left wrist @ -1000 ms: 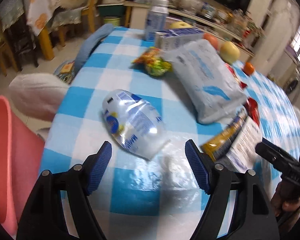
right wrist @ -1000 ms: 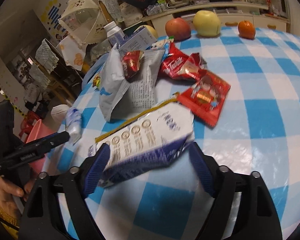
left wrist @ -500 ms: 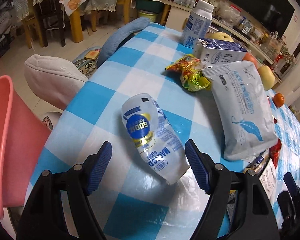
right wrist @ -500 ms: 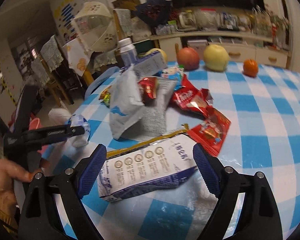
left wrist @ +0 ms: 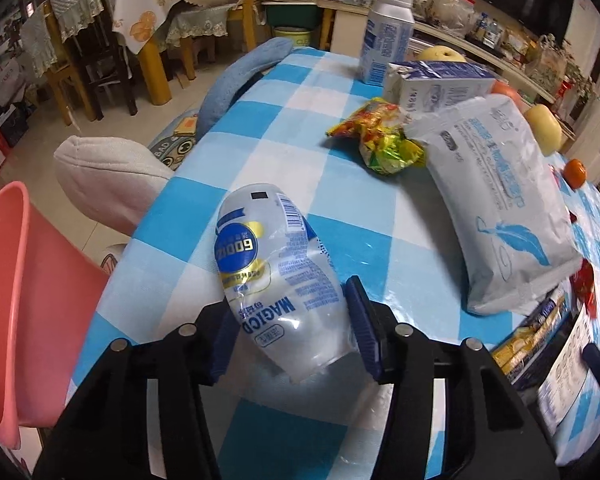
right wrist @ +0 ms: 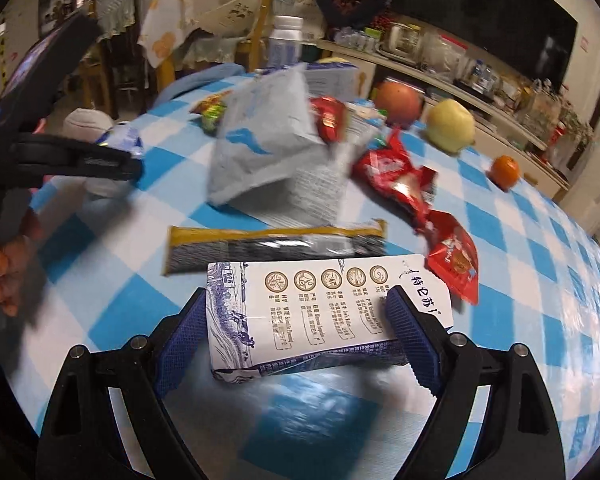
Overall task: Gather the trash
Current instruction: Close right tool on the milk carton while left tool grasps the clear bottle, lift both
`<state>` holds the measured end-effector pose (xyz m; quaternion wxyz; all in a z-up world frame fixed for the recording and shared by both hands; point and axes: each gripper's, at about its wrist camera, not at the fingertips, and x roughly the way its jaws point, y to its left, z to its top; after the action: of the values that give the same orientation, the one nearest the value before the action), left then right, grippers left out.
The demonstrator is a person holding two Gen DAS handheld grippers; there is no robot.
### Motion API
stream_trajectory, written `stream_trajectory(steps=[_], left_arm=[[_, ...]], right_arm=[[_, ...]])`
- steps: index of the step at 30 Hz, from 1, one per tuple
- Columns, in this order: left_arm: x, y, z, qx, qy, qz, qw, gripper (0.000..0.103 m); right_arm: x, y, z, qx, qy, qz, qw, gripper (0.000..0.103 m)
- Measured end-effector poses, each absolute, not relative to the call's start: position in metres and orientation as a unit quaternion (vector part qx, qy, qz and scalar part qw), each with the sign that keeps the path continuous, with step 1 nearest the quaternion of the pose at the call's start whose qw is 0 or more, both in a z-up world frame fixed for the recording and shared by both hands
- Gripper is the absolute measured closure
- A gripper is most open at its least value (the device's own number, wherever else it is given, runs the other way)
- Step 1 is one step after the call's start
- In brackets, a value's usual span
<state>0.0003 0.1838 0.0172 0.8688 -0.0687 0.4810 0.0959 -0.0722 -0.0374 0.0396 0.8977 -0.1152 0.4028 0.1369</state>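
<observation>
Pouch (left wrist: 278, 276) near table edge (left wrist: 140, 248)

Left gripper (left wrist: 290, 330), jaws closing on a crumpled clear plastic wrapper with blue label (left wrist: 276, 276); pink plastic bin (left wrist: 16, 300) at its left.

Bare checked tablecloth (left wrist: 260, 144) lies open above my pouch, toward the upper left of the left view. The grey pack (left wrist: 504, 208) and yellow wrapper (left wrist: 384, 140) block the right.
</observation>
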Motion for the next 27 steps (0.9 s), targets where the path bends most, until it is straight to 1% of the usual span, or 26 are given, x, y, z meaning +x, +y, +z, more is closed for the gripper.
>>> stream_trajectory(steps=[4, 8, 12, 14, 15, 17, 18, 19, 22, 25, 26, 27], left_arm=[[-0.004, 0.170, 0.017, -0.059, 0.482, 0.057, 0.872, 0.050], [-0.010, 0.150, 0.019, -0.054, 0.489, -0.020, 0.871, 0.050], [-0.016, 0.135, 0.023, -0.039, 0.486, -0.055, 0.871, 0.049], [-0.016, 0.135, 0.025, -0.028, 0.478, -0.032, 0.878, 0.042], [-0.015, 0.136, 0.026, -0.028, 0.474, -0.023, 0.880, 0.036], [-0.013, 0.137, 0.028, -0.034, 0.467, -0.009, 0.883, 0.028], [-0.011, 0.136, 0.029, -0.034, 0.466, -0.005, 0.884, 0.022], [-0.009, 0.135, 0.029, -0.032, 0.465, 0.000, 0.885, 0.020], [-0.003, 0.129, 0.026, 0.002, 0.466, 0.048, 0.883, 0.020], [0.000, 0.133, 0.022, 0.001, 0.473, 0.072, 0.878, 0.021], [0.001, 0.134, 0.021, -0.006, 0.475, 0.071, 0.877, 0.024], [0.001, 0.135, 0.020, -0.006, 0.478, 0.072, 0.876, 0.034]], right_arm=[[-0.071, -0.073, 0.039, -0.096, 0.412, 0.104, 0.900, 0.015], [-0.073, -0.101, 0.040, -0.068, 0.418, 0.086, 0.902, 0.015], [-0.075, -0.115, 0.049, -0.021, 0.406, 0.093, 0.909, 0.015], [-0.074, -0.114, 0.053, 0.000, 0.400, 0.109, 0.910, 0.015], [-0.074, -0.111, 0.054, 0.004, 0.401, 0.116, 0.909, 0.015], [-0.076, -0.104, 0.056, 0.003, 0.398, 0.115, 0.910, 0.015], [-0.077, -0.102, 0.057, 0.002, 0.395, 0.112, 0.912, 0.015], [-0.078, -0.102, 0.059, 0.001, 0.390, 0.105, 0.915, 0.015], [-0.081, -0.115, 0.064, 0.028, 0.377, 0.061, 0.924, 0.015], [-0.083, -0.146, 0.063, 0.102, 0.379, 0.016, 0.919, 0.015], [-0.083, -0.154, 0.061, 0.122, 0.384, 0.007, 0.915, 0.015], [-0.082, -0.160, 0.058, 0.142, 0.393, 0.002, 0.909, 0.015]])
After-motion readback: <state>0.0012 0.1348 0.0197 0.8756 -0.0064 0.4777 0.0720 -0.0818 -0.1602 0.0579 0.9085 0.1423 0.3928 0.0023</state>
